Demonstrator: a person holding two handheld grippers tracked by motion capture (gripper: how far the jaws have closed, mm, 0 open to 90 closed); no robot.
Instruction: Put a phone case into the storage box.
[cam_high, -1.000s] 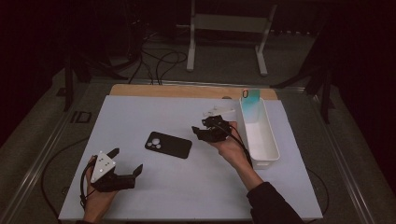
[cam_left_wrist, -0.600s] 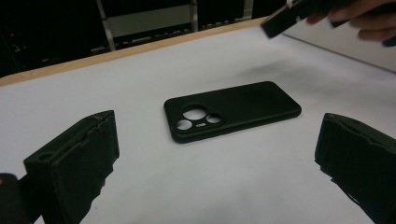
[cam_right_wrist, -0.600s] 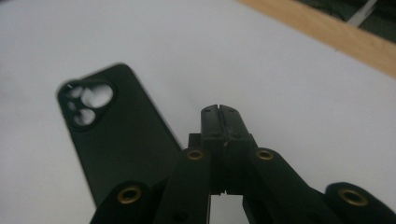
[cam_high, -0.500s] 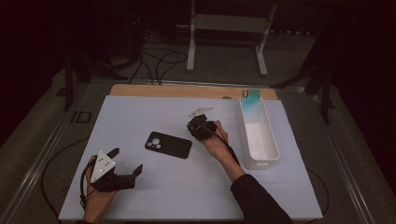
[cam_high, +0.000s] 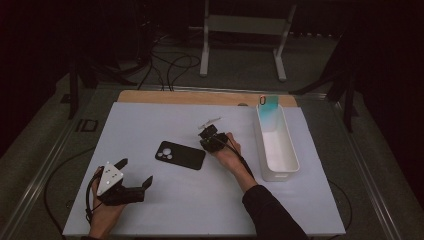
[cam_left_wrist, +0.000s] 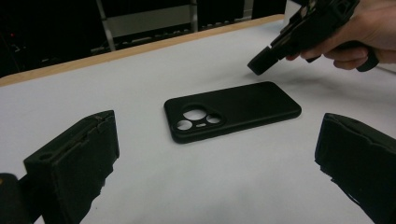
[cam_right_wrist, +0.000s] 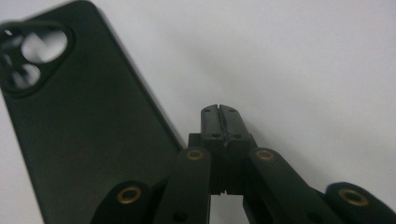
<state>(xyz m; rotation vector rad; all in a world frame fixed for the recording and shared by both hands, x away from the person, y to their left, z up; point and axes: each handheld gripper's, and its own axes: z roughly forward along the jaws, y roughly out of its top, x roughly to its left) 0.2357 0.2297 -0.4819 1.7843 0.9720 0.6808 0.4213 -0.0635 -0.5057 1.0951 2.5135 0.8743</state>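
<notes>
Phone case (cam_high: 180, 155), matte black with round camera cutouts, lies flat at the centre of the white table (cam_high: 150, 120). The left gripper view shows its rounded rim. Lower left, the left gripper (cam_high: 134, 174) gapes empty; right of the case, the right gripper (cam_right_wrist: 218, 111) is clenched on nothing, just beside its edge.
</notes>
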